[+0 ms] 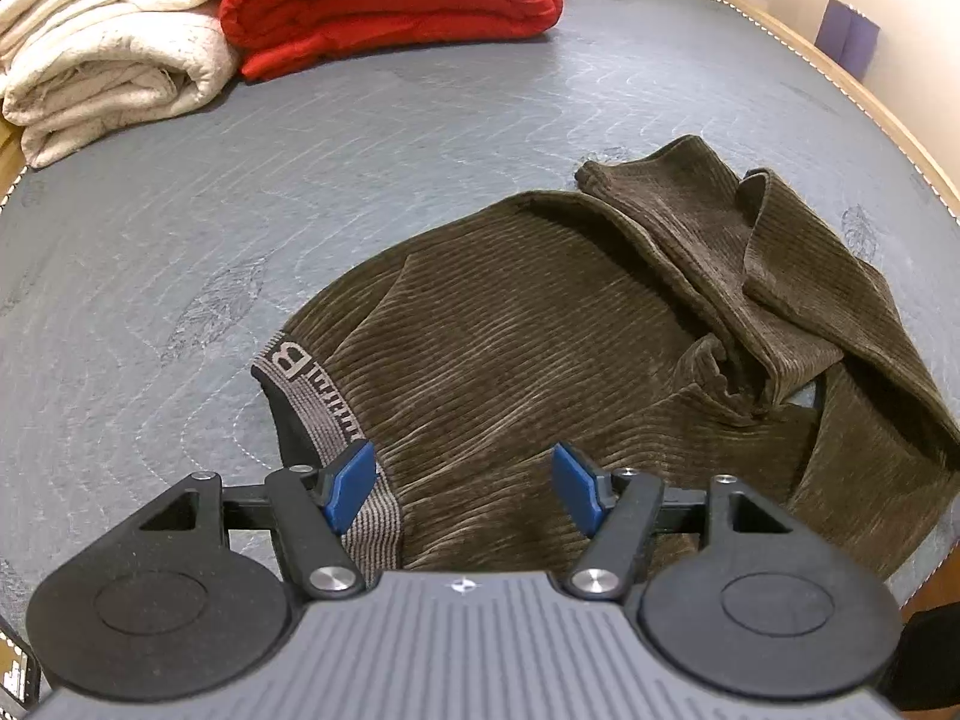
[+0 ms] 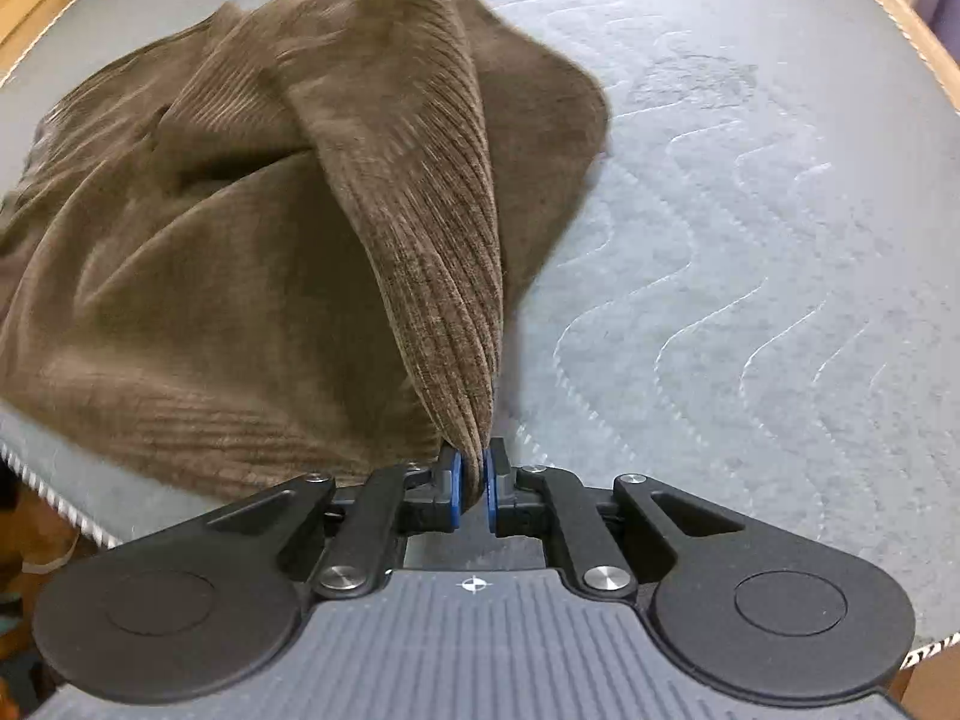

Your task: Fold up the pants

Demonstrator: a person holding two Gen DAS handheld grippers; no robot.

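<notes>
- Right hand-held gripper is pinching a fold of the brown corduroy pants.
- Left hand-held gripper is hovering spread over the waistband, gripping nothing.
- Pants are lying bunched on the grey mattress.

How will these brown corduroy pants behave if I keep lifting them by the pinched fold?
Likely floppy: the brown corduroy pants drape in soft creases from the fold pinched by the right hand-held gripper. Probably grippy, not slippery, given the ribbed pile. They may drag along the quilted mattress and bunch, since the left hand-held gripper stands open over the waistband.
</notes>
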